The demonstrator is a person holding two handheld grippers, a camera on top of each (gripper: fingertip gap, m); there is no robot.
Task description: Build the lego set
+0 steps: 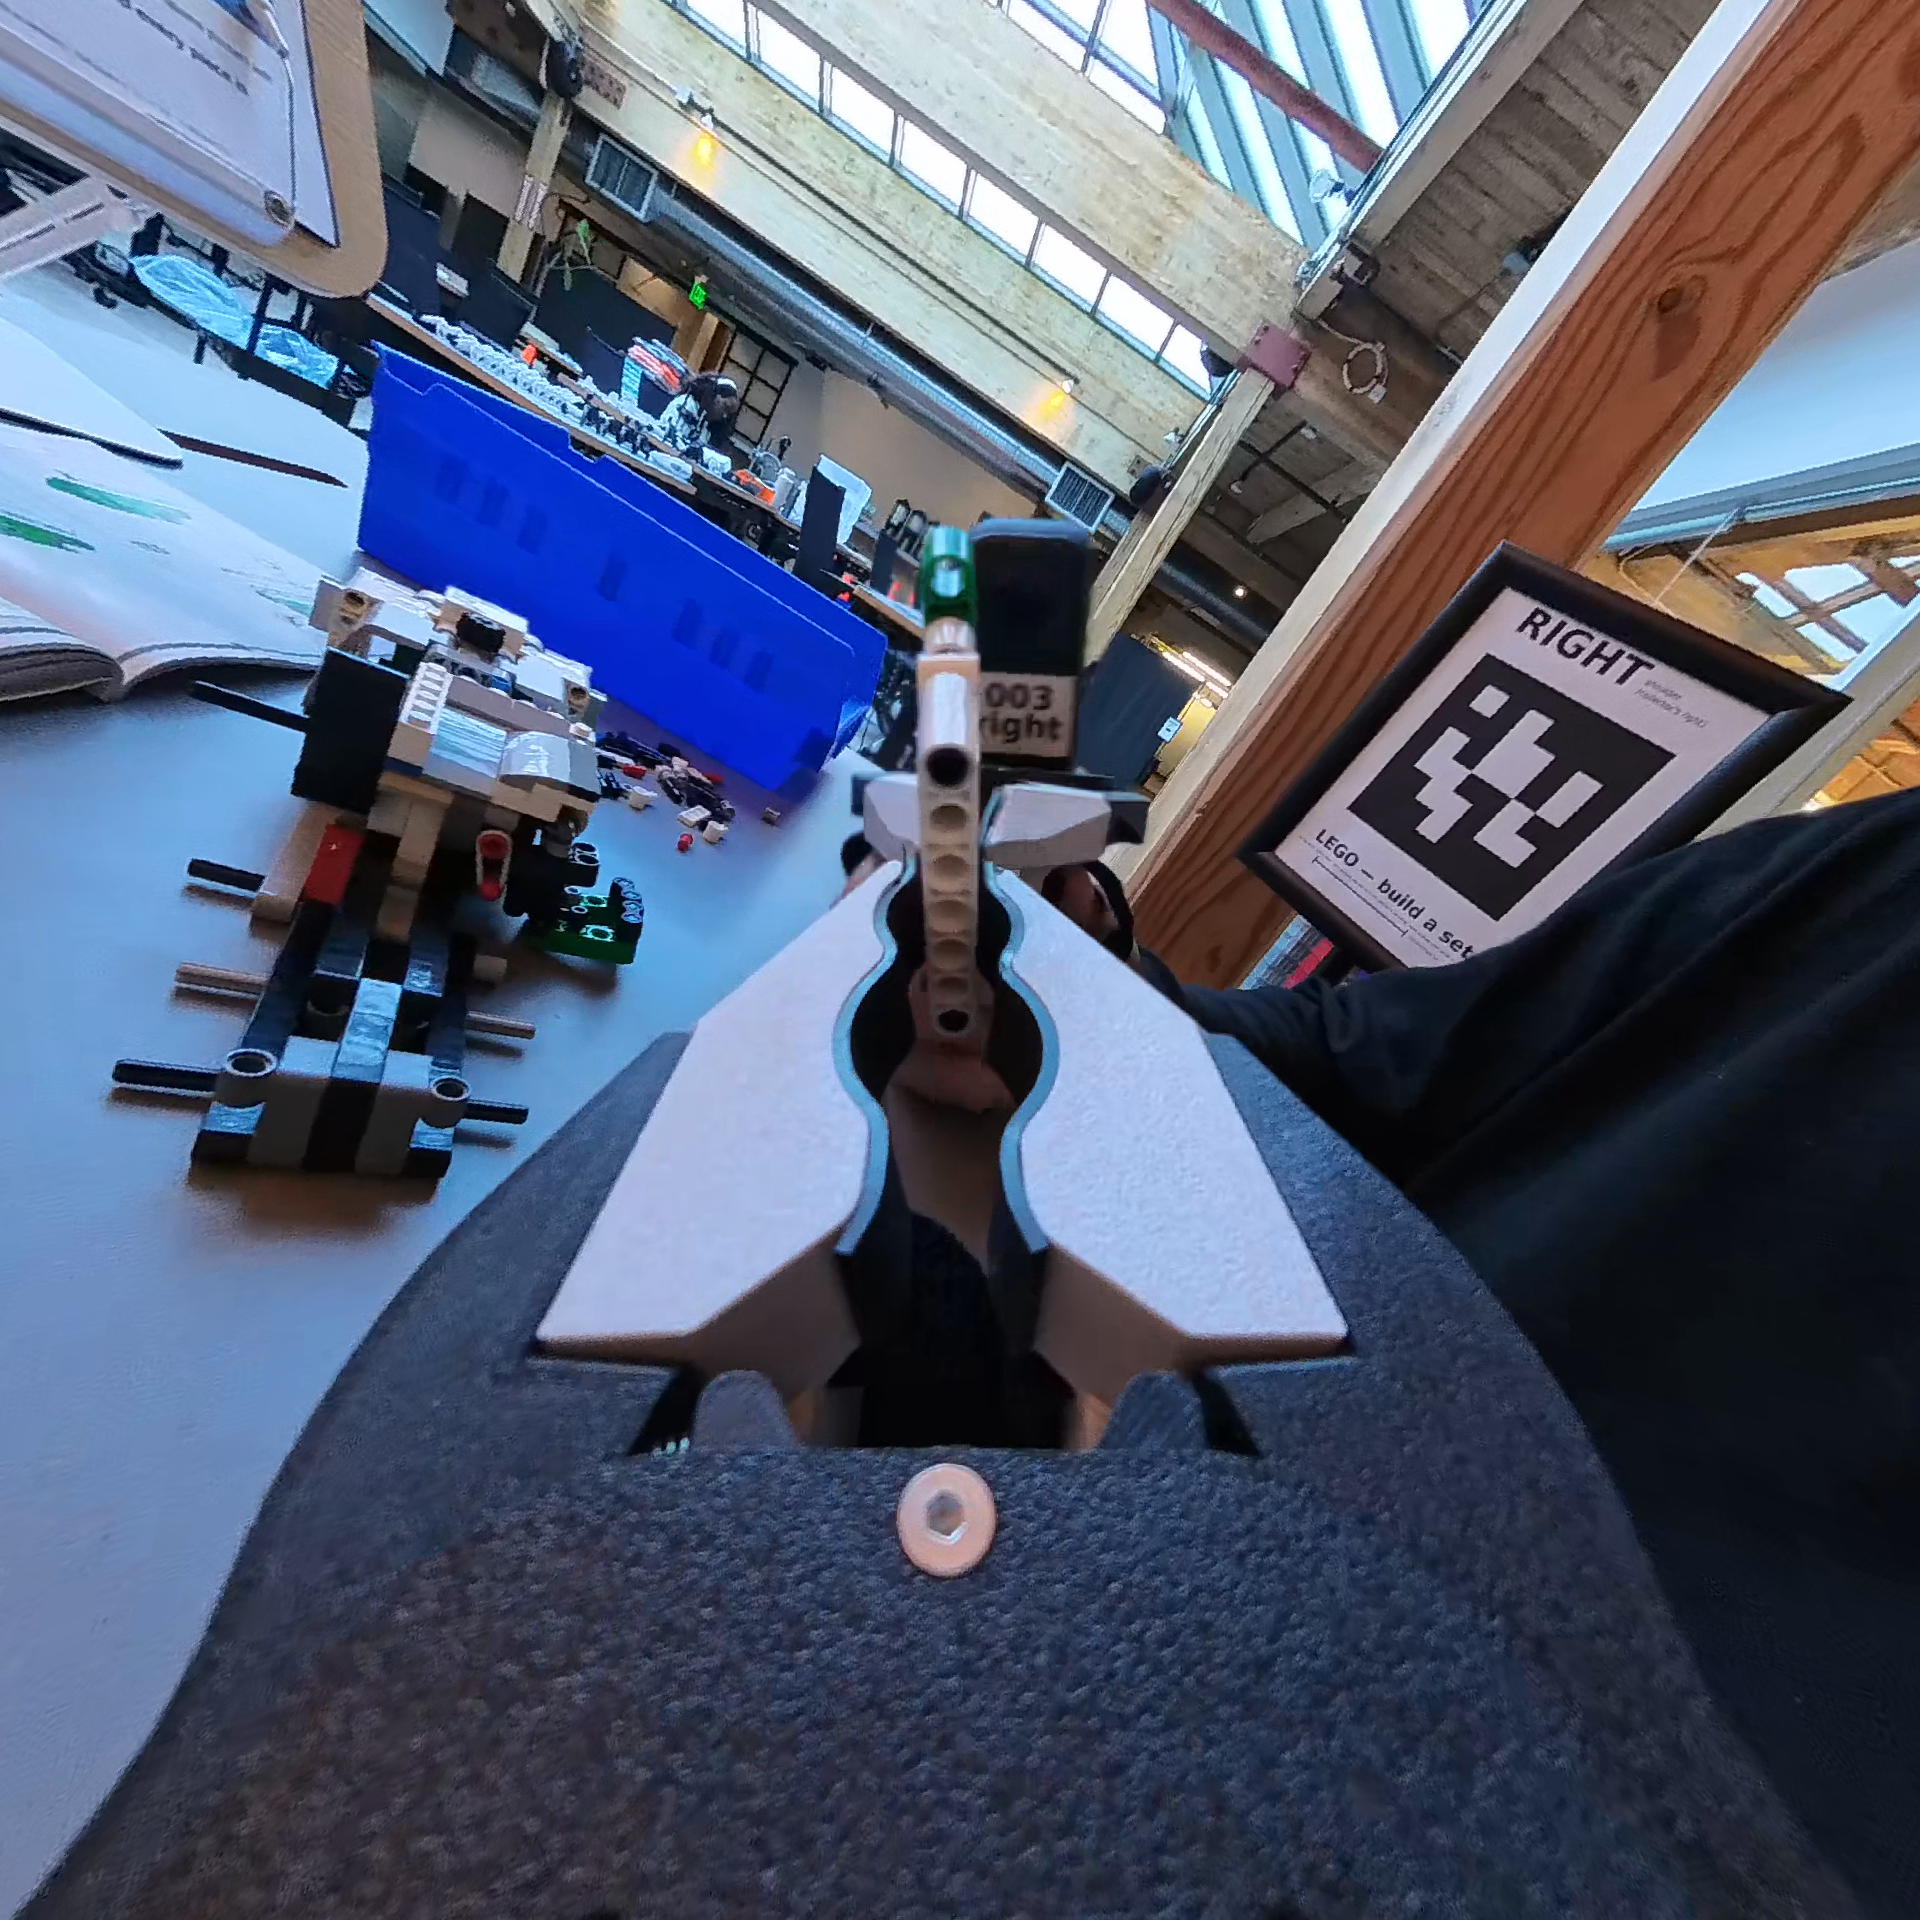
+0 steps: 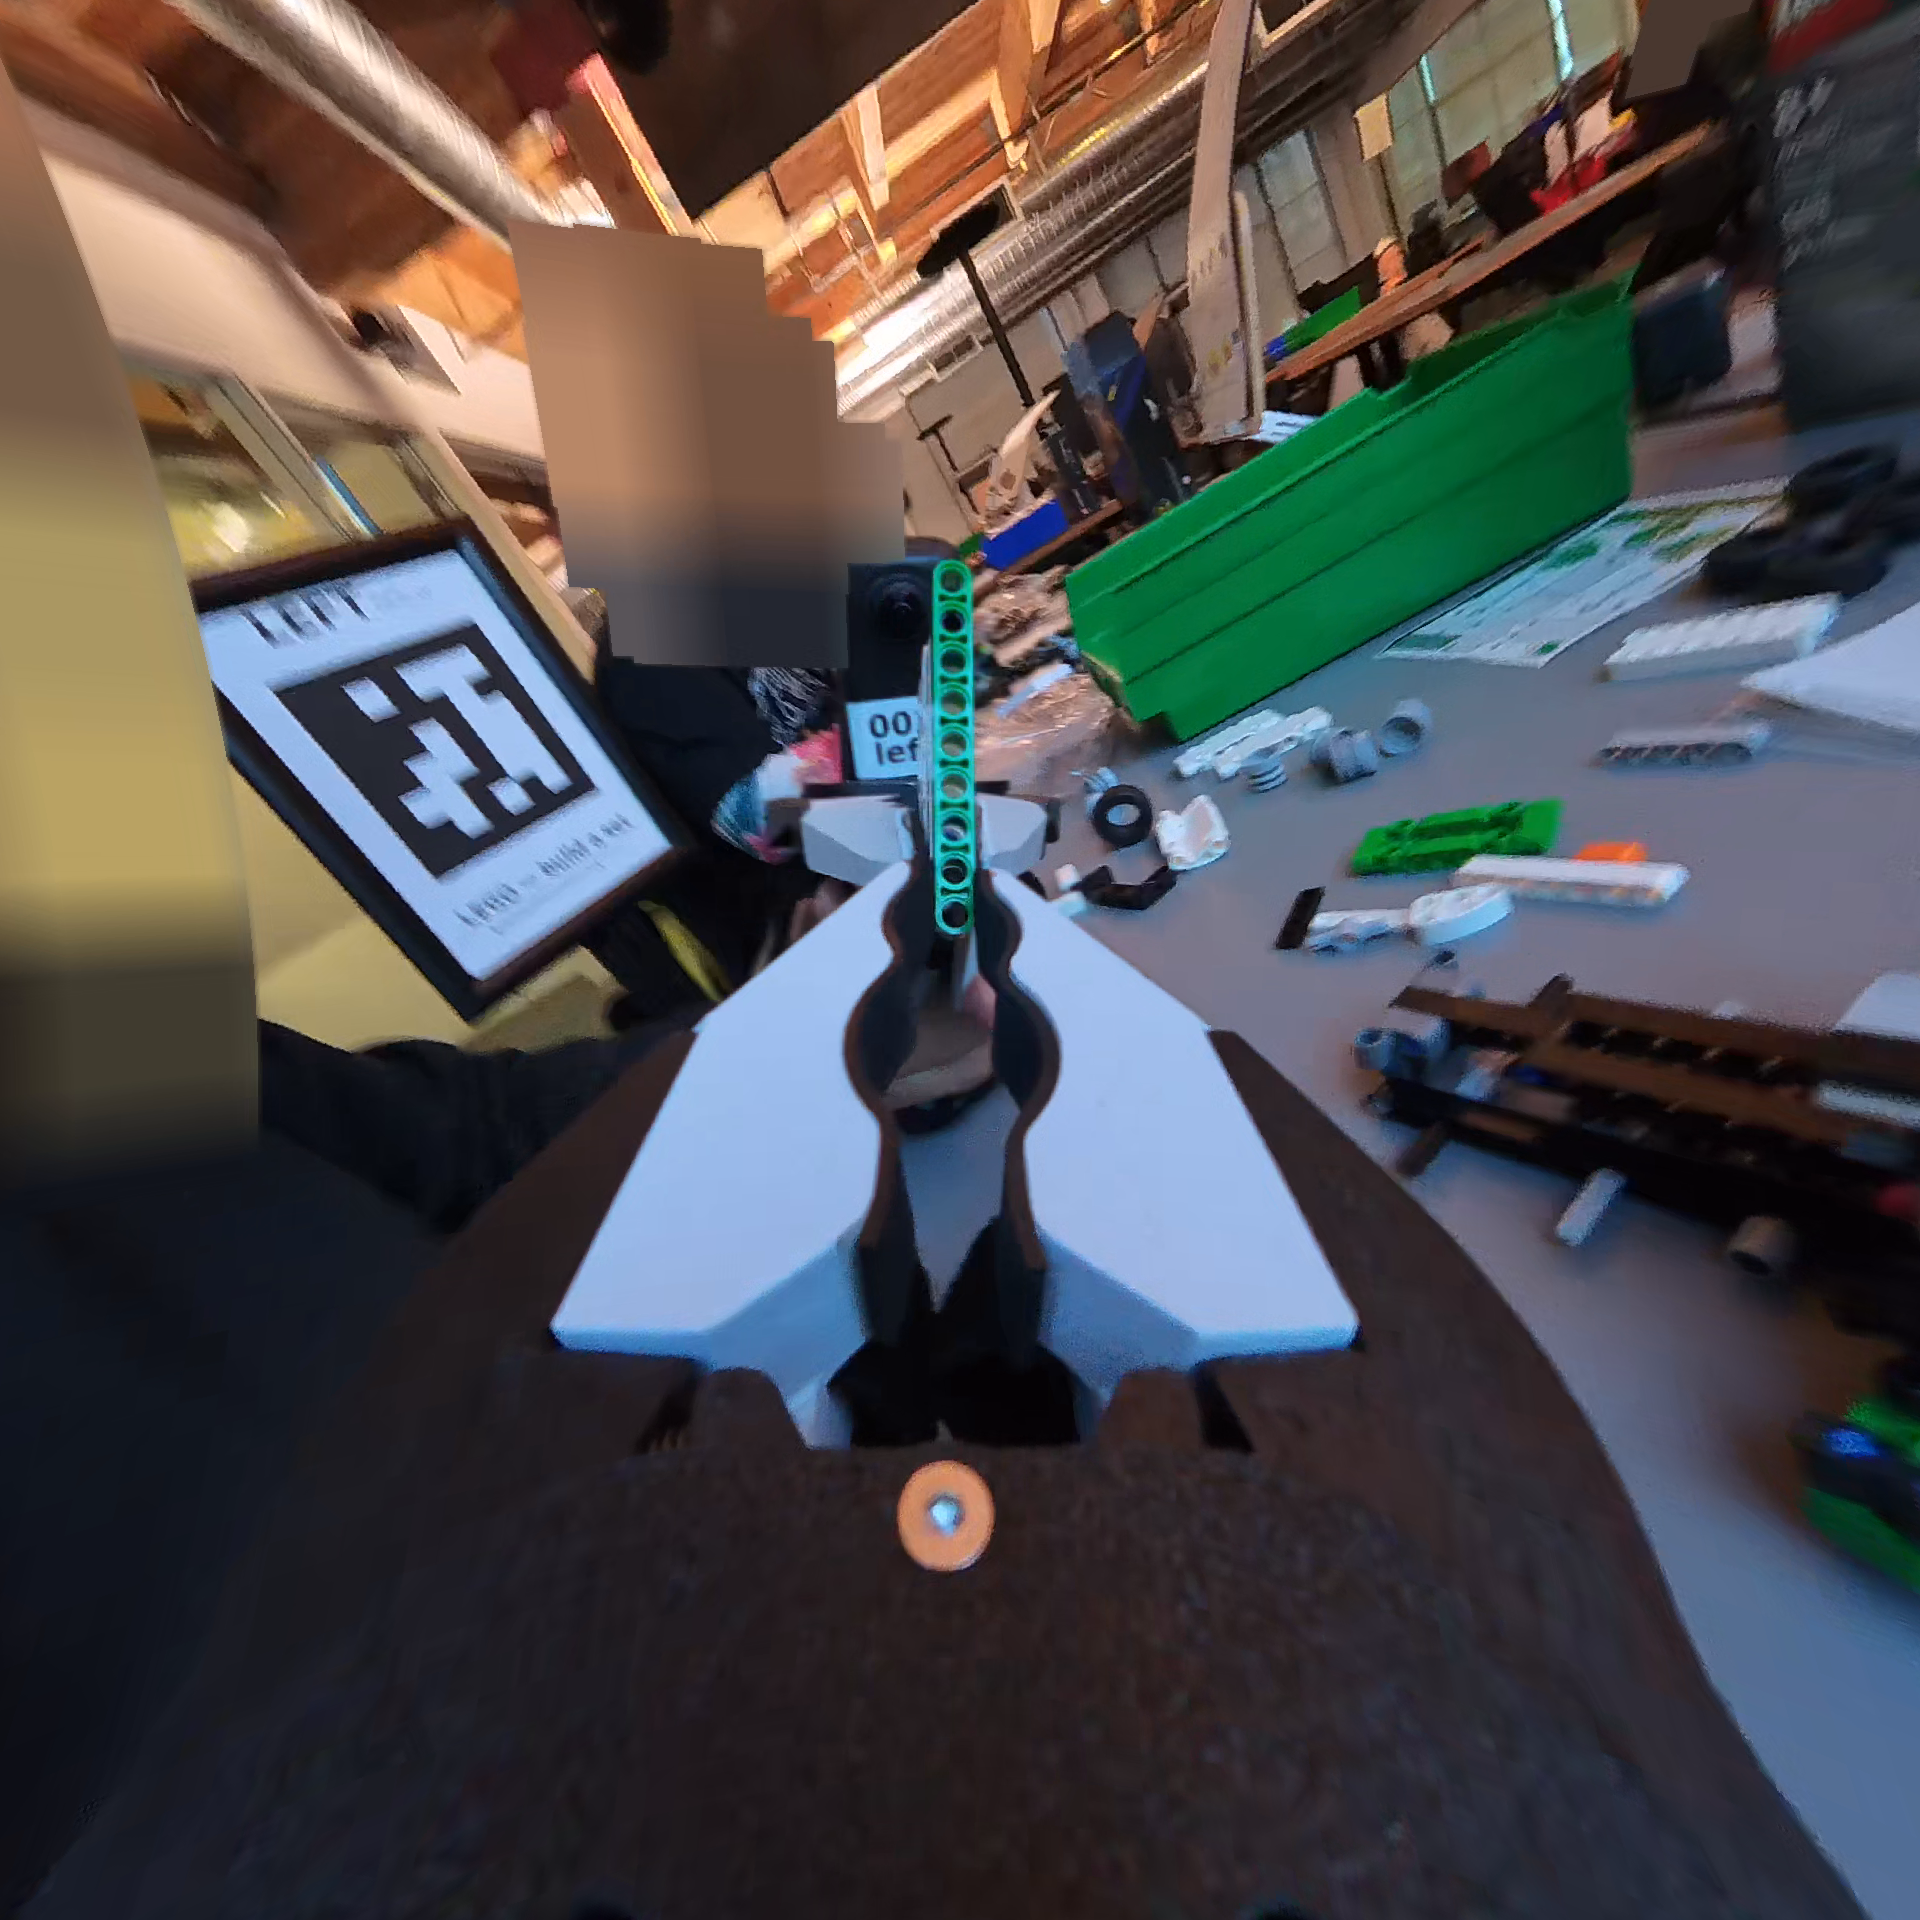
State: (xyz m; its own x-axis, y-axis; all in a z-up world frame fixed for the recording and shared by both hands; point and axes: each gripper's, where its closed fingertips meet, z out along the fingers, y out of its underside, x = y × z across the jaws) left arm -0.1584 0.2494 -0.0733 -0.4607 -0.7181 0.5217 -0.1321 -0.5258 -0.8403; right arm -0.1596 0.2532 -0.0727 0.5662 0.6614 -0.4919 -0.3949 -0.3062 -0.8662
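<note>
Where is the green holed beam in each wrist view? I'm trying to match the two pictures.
Left wrist view: only its end shows, top centre, beyond the white beam in the left tongs.
Right wrist view: green beam seen broadside, centre, upright in the right tongs.
Shared landmark: the grey table.

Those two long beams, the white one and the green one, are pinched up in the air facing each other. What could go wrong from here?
The left gripper pinches the white beam only at its lower part, so a push might pivot it.

The green beam in the right gripper sticks far out and may lever loose.

A dropped beam could get lost among the loose parts on the table.
</note>
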